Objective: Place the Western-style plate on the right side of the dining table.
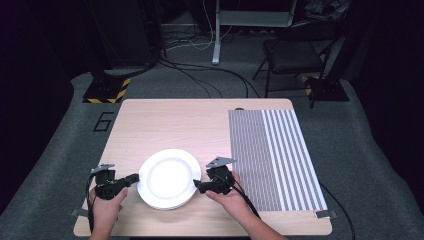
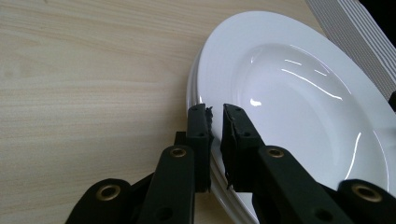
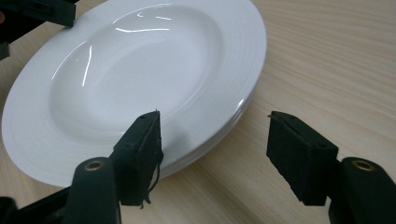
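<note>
— Several plates [image 1: 167, 180] in one stack, near my edge of the desk [image 1: 170, 125], between my two tongs. White glazed china, round, with wide flat rims and a shallow well, so I judge them stiff, heavy together, slick and easy to chip.

— Where do you hold them?

— By the rim. My left tongs [image 2: 217, 116] are clamped on the top plate's rim at its left side, one jaw above and one below the lip. My right tongs [image 3: 215, 135] stand apart, one jaw over the rim on the opposite side, the other out over bare wood, gripping nothing.

— Any risk?

— The glaze gives the pads little to bite on, so a one-sided lift could let it tip or slide. I'd want both rims pinched.

— And beside you?

— A striped mat [image 1: 272, 155], lying flat on the pale wood grain to the right.
</note>
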The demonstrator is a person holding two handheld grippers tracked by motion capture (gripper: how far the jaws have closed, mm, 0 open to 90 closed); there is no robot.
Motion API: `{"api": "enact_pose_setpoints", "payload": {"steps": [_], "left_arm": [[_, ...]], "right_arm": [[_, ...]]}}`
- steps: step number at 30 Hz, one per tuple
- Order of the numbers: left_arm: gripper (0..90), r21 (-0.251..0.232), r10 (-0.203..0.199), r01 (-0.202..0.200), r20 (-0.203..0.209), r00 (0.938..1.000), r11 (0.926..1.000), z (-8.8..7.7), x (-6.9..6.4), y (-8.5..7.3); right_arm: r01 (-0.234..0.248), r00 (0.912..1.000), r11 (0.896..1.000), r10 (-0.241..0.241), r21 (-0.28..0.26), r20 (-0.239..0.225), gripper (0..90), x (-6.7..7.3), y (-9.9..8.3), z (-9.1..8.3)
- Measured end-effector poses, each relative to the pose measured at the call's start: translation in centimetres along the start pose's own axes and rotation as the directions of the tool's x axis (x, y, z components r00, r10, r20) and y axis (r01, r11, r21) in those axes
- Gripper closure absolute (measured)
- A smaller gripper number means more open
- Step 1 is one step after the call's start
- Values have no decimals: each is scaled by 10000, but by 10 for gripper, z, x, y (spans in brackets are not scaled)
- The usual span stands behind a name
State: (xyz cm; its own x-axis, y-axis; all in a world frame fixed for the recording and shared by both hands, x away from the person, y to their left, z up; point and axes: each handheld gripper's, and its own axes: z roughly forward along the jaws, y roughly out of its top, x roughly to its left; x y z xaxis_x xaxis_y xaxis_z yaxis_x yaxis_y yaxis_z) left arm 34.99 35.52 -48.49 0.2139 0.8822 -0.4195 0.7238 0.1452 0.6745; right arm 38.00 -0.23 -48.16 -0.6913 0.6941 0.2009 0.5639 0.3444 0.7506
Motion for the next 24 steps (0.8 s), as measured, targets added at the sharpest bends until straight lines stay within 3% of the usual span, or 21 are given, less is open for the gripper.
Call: {"api": "enact_pose_setpoints", "payload": {"steps": [5,12,18,20,24], "left_arm": [[818,-26,136,-136,-48,9999,9999,0,0,0],[820,-52,-11,11,14,10000,10000,-1,0,-2],[818,-13,35,-35,77,10000,10000,-2,0,-3],[818,-6,-9,9,127,9999,10000,-2,0,-4],[819,21,54,-55,56,10000,10000,-2,-1,-4]], "right_arm": [[-53,9997,10000,54,60,-233,346,3,0,7],[-322,9973,9992,337,233,-660,335,8,0,15],[-412,9978,9987,427,294,-514,349,10,0,15],[-689,9954,9966,717,444,-636,369,9,2,13],[-777,9940,9959,810,460,-737,372,8,2,13]]}}
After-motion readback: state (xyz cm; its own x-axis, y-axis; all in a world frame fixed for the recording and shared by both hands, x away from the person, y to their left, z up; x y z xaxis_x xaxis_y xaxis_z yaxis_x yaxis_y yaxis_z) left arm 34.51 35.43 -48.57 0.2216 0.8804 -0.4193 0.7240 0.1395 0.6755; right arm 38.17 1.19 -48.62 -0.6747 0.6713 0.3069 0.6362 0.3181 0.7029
